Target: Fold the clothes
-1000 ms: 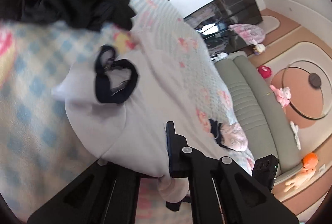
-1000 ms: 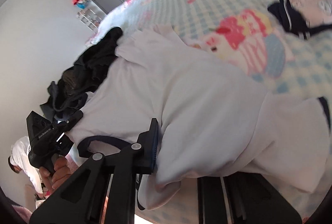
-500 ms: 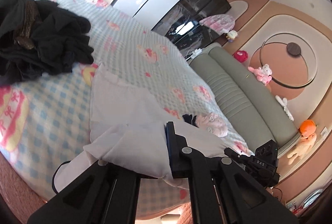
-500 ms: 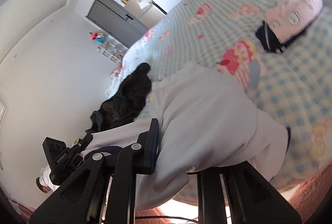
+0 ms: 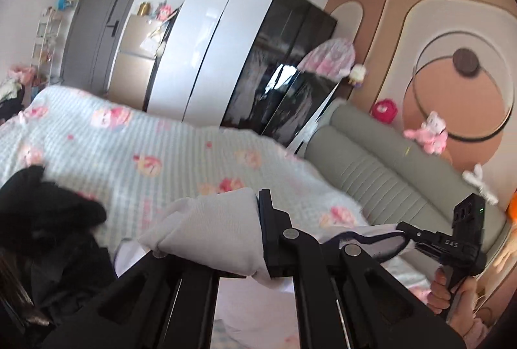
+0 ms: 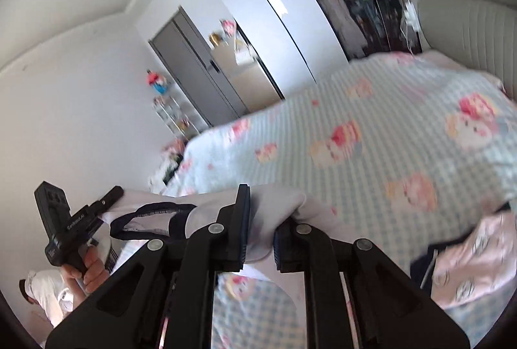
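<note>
A white garment (image 5: pixel 206 232) with a navy collar (image 6: pixel 152 210) hangs in the air above the bed, stretched between both grippers. My left gripper (image 5: pixel 255 236) is shut on one bunched shoulder of it, and cloth drapes over the left finger. My right gripper (image 6: pixel 260 229) has the other shoulder of the white garment (image 6: pixel 284 203) between its pads, and its jaws are closing on the fold. Each wrist view shows the other gripper in a hand: the right gripper (image 5: pixel 404 232) and the left gripper (image 6: pixel 113 194), both by the collar.
The bed's blue checked cover (image 5: pixel 129 148) with pink cartoon prints lies below. A pile of black clothes (image 5: pixel 42 236) sits at the left, and a pink printed garment (image 6: pixel 468 261) at the right. A grey-green padded headboard (image 5: pixel 387 174) and a wardrobe (image 5: pixel 226 42) stand behind.
Both grippers have risen steeply with the white garment, lifting it off the bed. The views now look across the room instead of down at the cover.
</note>
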A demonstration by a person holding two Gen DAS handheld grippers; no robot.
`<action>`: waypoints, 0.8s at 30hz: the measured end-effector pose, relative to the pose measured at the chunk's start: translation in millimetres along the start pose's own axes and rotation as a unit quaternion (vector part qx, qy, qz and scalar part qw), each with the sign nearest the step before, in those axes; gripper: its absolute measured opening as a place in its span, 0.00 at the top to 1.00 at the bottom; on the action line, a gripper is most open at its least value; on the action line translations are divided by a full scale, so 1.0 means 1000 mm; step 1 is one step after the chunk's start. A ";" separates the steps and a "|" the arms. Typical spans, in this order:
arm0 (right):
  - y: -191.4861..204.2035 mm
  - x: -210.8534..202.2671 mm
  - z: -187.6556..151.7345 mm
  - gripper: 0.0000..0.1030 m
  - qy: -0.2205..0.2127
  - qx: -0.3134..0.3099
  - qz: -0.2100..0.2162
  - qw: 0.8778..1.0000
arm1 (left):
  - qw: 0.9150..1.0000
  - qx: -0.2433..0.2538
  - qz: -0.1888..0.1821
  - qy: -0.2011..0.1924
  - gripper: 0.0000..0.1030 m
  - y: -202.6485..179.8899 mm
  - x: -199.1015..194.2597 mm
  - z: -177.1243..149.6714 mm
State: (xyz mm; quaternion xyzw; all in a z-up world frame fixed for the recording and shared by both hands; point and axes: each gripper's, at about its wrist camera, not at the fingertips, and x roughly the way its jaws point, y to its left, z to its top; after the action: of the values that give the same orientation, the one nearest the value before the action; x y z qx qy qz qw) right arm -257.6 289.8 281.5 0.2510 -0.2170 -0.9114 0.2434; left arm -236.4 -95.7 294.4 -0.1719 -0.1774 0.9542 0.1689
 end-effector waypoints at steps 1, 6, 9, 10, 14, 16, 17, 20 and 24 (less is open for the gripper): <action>0.012 -0.011 0.015 0.89 -0.016 -0.007 0.012 1.000 | 1.000 0.001 -0.008 -0.017 0.96 -0.007 -0.012 0.018; 0.046 -0.048 0.003 0.90 -0.053 -0.047 0.030 0.997 | 0.998 0.033 -0.010 -0.042 0.96 -0.025 -0.056 0.014; 0.039 -0.049 -0.047 0.90 -0.035 -0.036 0.033 0.998 | 1.000 0.012 -0.002 -0.006 0.96 -0.008 -0.055 -0.035; 0.031 -0.047 -0.068 0.90 -0.023 -0.024 0.033 0.999 | 1.000 0.003 0.001 0.008 0.96 -0.001 -0.053 -0.053; -0.019 -0.021 -0.171 0.90 0.041 0.026 0.009 0.999 | 0.996 -0.044 0.014 0.082 0.96 0.038 -0.033 -0.151; -0.054 0.004 -0.227 0.90 0.091 0.066 -0.011 0.994 | 0.986 -0.082 0.021 0.141 0.96 0.064 -0.009 -0.210; -0.074 0.017 -0.255 0.90 0.119 0.091 -0.020 0.989 | 0.980 -0.098 0.026 0.174 0.96 0.078 0.005 -0.239; -0.116 0.050 -0.318 0.90 0.176 0.137 -0.055 0.973 | 0.956 -0.121 0.071 0.258 0.96 0.111 0.045 -0.313; -0.127 0.055 -0.348 0.90 0.201 0.099 -0.101 0.969 | 0.942 -0.143 0.093 0.289 0.95 0.134 0.051 -0.358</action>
State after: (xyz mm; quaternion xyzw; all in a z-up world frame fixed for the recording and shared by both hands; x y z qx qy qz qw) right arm -145.6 264.0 -75.3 0.4722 -0.2268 -0.8361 0.1628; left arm -178.1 -94.1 -86.6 -0.4785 -0.2384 0.8396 0.0968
